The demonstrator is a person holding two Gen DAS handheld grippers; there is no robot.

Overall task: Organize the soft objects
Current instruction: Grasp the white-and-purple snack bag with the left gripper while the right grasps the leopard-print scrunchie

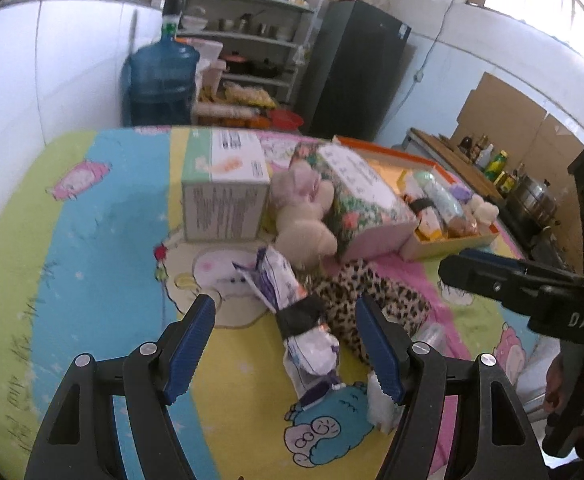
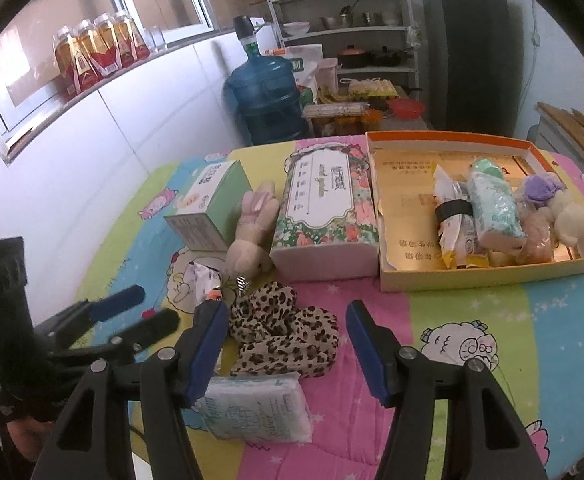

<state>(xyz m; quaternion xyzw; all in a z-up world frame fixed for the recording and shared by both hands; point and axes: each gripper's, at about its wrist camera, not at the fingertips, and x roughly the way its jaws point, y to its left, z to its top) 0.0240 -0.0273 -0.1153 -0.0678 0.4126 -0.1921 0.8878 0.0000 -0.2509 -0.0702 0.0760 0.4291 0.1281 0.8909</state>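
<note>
A: How do your jaws stand?

B: On my left gripper [image 1: 285, 324] the jaws are wide apart and they press on nothing. Between them, lower on the cloth, lies a white packet with a black band [image 1: 302, 312]. On my right gripper [image 2: 287, 330] the jaws are apart too and hold nothing. The leopard-print fabric piece [image 2: 283, 330] lies between them on the cartoon-print cloth [image 2: 492, 312], and I see no pad touching it.

A: Where are the other soft things?

B: A small tissue pack [image 2: 257, 408] lies on the cloth, just beside my right gripper's left finger and in front of the leopard piece. A plush rabbit [image 2: 251, 232] lies between the green and white box [image 2: 207, 208] and the floral tissue box [image 2: 328, 216], and it leans on the floral one. To the right of these stands the orange-rimmed tray [image 2: 488, 270]. In it, at its right part, lie a banded packet [image 2: 454, 220], a mint-green roll [image 2: 494, 204], a purple soft piece [image 2: 540, 190] and a cream plush toy [image 2: 572, 220], close together.

A: Do your two grippers touch?

B: No. In the right wrist view the left one is at the left edge, over the cloth, apart from mine.
</note>
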